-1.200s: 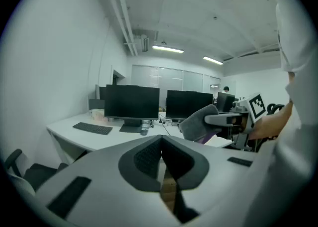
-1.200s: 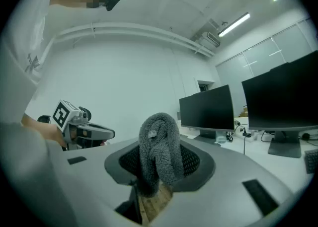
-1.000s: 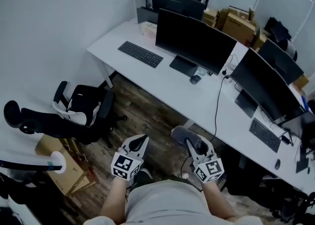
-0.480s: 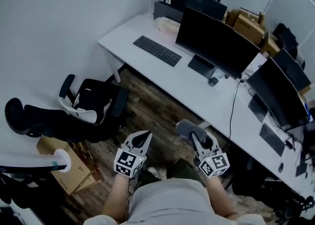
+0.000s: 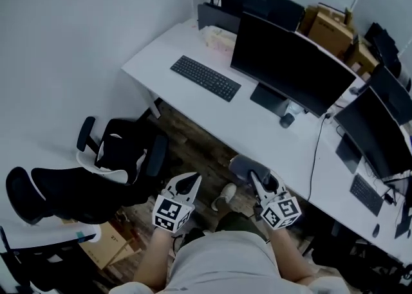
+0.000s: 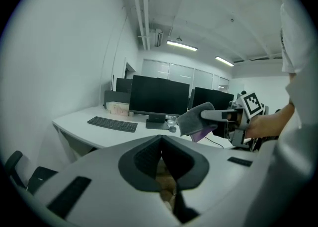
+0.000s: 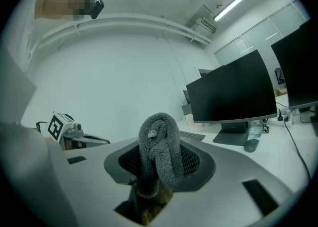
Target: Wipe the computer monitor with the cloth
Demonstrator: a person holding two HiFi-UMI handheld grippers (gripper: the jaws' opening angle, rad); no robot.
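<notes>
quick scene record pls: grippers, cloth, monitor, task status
left gripper: jaws together, empty
right gripper: shut on fluffy grey cloth
target: large black computer monitor, on white desk, behind black keyboard
contact: none; cloth well short of the screen
task status: wiping not started

1. No words, brands or numbers can be read anywhere.
2. The left gripper [image 5: 188, 180] has a marker cube [image 5: 170, 213] with black-and-white squares, not letters. The right gripper [image 5: 253, 180] has 1 too.
3. The cloth [image 7: 159, 146] has a tiny tag [image 7: 152, 133], too small to read.
</notes>
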